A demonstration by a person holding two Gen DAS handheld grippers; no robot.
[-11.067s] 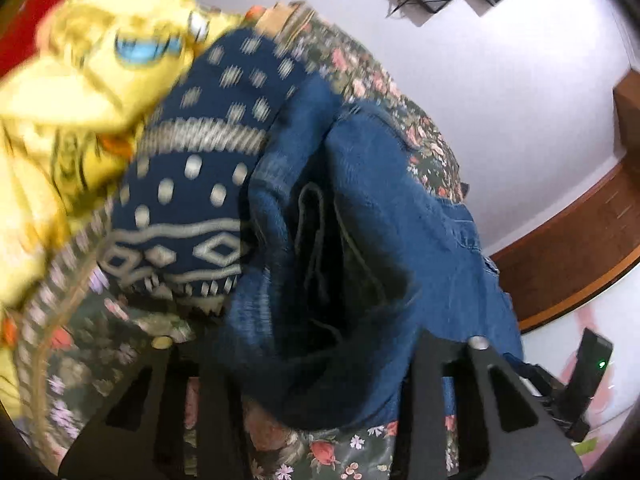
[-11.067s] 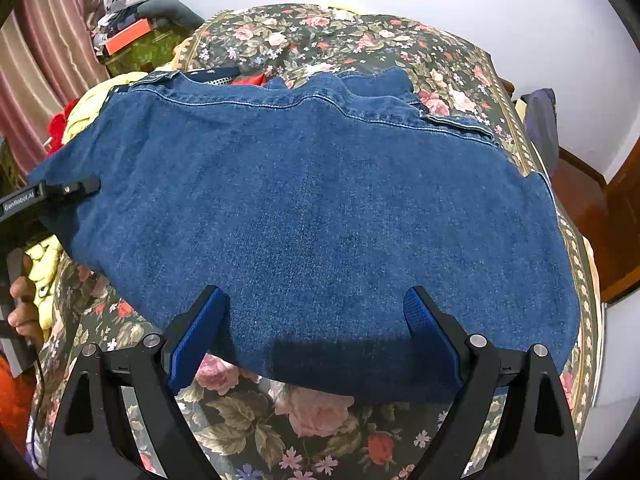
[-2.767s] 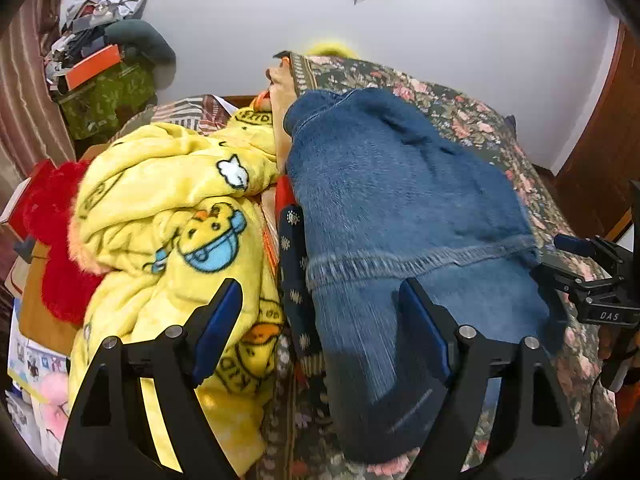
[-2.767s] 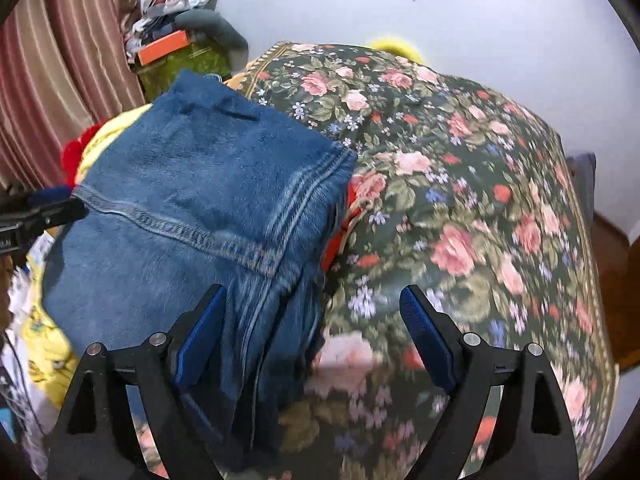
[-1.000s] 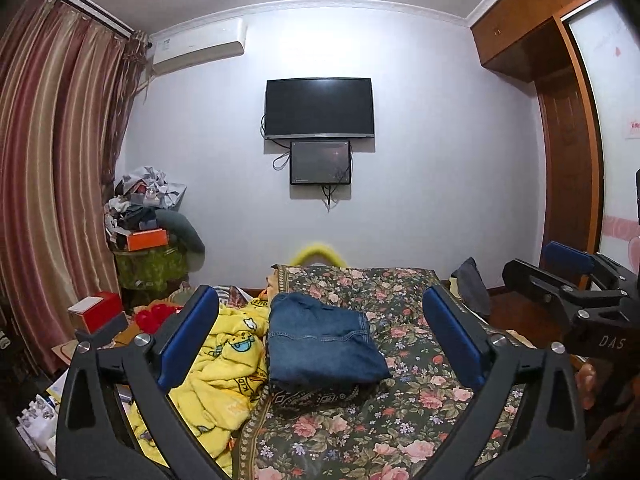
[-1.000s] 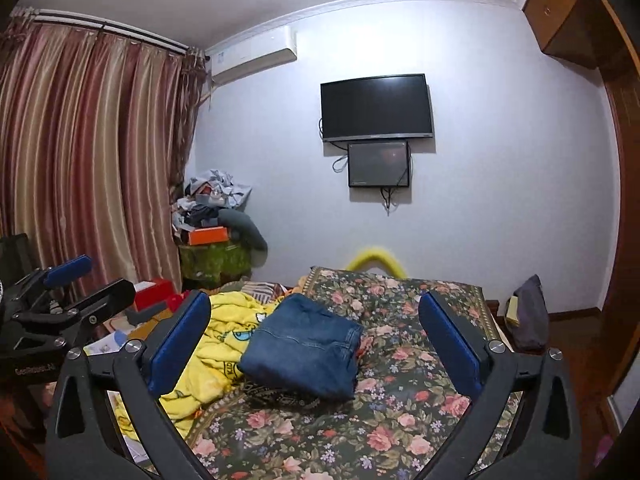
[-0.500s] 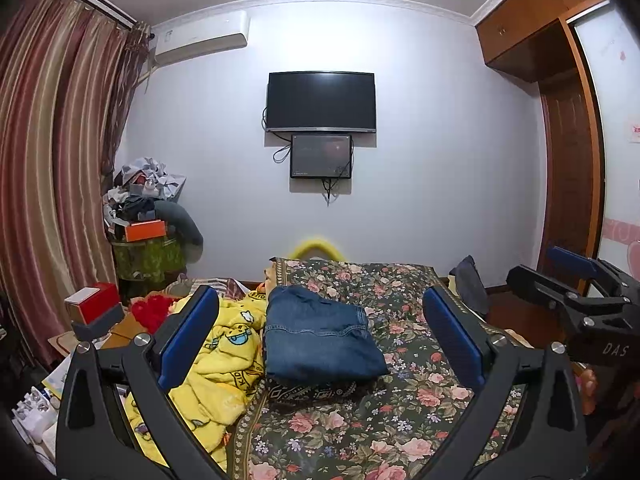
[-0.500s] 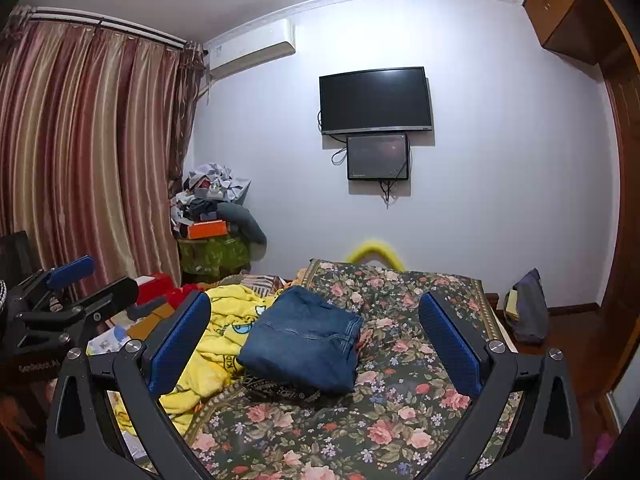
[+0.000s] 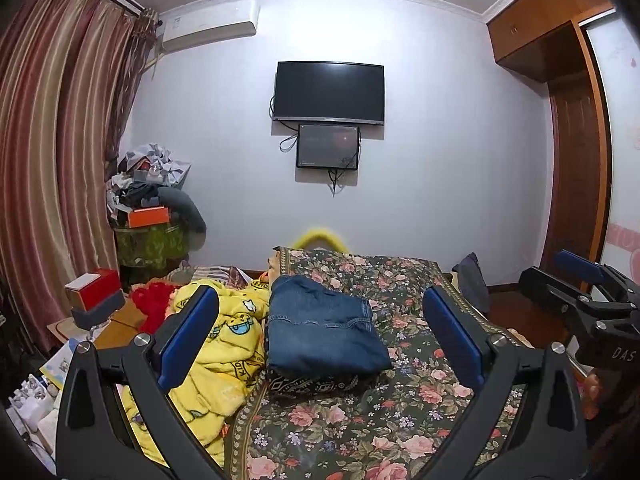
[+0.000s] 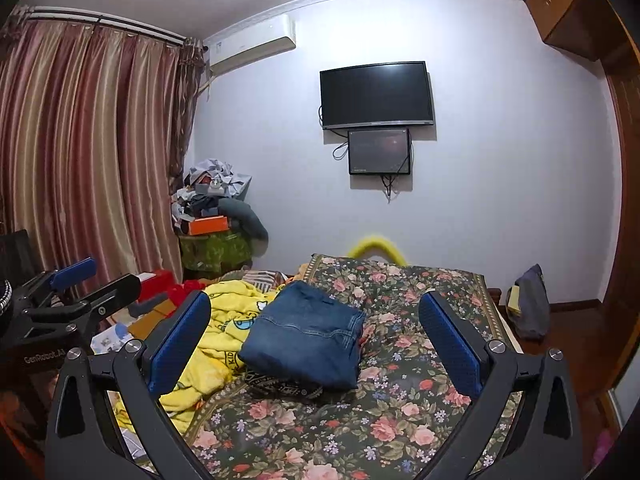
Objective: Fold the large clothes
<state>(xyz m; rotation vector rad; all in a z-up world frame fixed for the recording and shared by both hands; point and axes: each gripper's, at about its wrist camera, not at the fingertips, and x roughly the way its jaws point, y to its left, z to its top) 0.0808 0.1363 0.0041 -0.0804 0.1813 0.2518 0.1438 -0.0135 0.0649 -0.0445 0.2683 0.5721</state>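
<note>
A pair of blue jeans [image 9: 320, 330] [image 10: 306, 338] lies folded into a compact rectangle on the floral bedspread [image 9: 400, 400] [image 10: 400, 360], on top of a dark patterned garment [image 9: 316, 384]. My left gripper [image 9: 320, 336] is open and empty, held well back from the bed with the jeans framed between its blue pads. My right gripper [image 10: 314, 338] is open and empty too, equally far back. Each gripper also shows at the edge of the other's view, the right gripper [image 9: 576, 284] at the right and the left gripper [image 10: 76, 280] at the left.
A yellow cartoon-print blanket [image 9: 216, 344] [image 10: 224, 320] is heaped left of the jeans, with red cloth [image 9: 150, 304] beyond it. Boxes and clutter [image 9: 148, 208] stack by the striped curtain [image 10: 80, 168]. A TV [image 9: 329, 92] hangs on the far wall; a wooden wardrobe [image 9: 576, 160] stands right.
Both grippers let go of the jeans and drew far back from the bed. Over the last second the views drifted only slightly; the folded jeans lie still.
</note>
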